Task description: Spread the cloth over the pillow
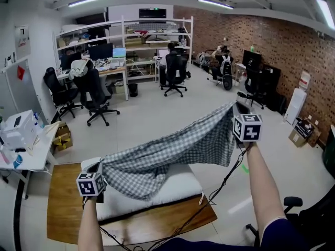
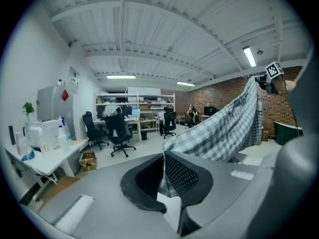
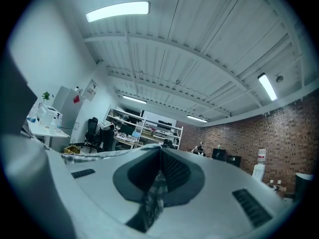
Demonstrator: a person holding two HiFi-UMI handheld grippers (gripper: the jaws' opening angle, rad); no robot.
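In the middle of the head view, the checked cloth point(image 1: 172, 150) hangs in the air like a hammock, from the lower left up to the right. My left gripper point(image 1: 99, 167) is shut tight on one end, low at the lower left of the frame. My right gripper point(image 1: 237, 107) is shut tight on the other end, high at the right. Each gripper view shows a fold of cloth pinched between the two jaws (no gap on either side). Under the sagging cloth lies the white pillow point(image 1: 180, 184), on a wooden table point(image 1: 63, 205) at the bottom of the frame. The low part of the cloth seems to rest on the pillow, and the rest is up off it.

I think the cloth is light and very soft. It sags in the middle and bunches near my left gripper, so it will flop and fold by itself. It looks thin and could slip out of a weak pinch. The ends are the best place to hold it, one in each gripper, pulled apart so it goes flat.
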